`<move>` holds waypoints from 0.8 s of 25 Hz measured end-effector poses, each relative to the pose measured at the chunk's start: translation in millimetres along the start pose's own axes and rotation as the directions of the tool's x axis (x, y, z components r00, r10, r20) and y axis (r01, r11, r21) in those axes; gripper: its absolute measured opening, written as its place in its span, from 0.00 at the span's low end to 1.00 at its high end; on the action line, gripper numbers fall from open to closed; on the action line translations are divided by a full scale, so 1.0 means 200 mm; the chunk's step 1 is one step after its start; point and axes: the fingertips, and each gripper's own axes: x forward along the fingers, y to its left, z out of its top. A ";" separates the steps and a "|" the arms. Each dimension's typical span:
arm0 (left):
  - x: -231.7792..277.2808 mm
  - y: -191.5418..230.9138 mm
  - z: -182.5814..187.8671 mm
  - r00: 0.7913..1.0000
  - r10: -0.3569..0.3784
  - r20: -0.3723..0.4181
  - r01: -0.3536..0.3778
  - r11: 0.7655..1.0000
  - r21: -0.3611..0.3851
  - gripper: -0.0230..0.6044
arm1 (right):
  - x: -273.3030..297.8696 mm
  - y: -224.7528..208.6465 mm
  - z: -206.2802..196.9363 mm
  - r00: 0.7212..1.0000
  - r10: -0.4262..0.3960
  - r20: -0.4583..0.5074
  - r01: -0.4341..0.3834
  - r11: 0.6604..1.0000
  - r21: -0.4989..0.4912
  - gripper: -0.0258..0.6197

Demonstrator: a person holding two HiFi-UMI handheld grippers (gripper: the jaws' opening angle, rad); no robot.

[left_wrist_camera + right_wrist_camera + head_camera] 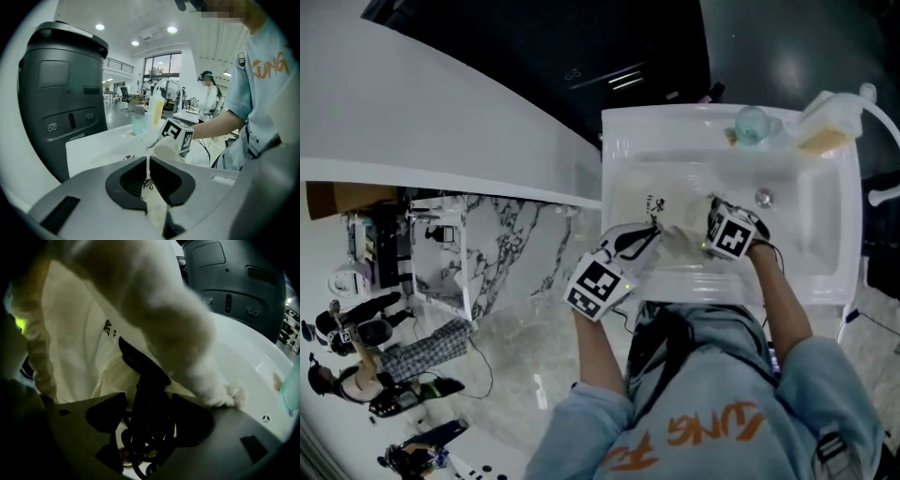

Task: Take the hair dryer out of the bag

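Inside the sink (675, 117), left claw (148, 176) pinches bag (157, 213); right claw (147, 423) gapes over apparent cord (149, 392).

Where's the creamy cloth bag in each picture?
Head view: the bag sits in the middle, on the white counter.
Left gripper view: bottom middle, pinched in the left claw.
Right gripper view: fills the upper left, above the open right claw.
Shared landmark: the white counter, in all three.

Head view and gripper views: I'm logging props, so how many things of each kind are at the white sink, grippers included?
Grippers: 2, left gripper and right gripper
Bag: 1
Hair dryer: 1
Cup: 1
Bottle: 1
Total: 6
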 end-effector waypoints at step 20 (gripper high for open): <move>-0.27 0.21 -0.82 0.837 0.223 -0.499 -0.369 0.904 -0.215 0.24 | -0.04 -0.02 0.08 0.996 -0.077 0.048 0.074 0.996 0.055 0.39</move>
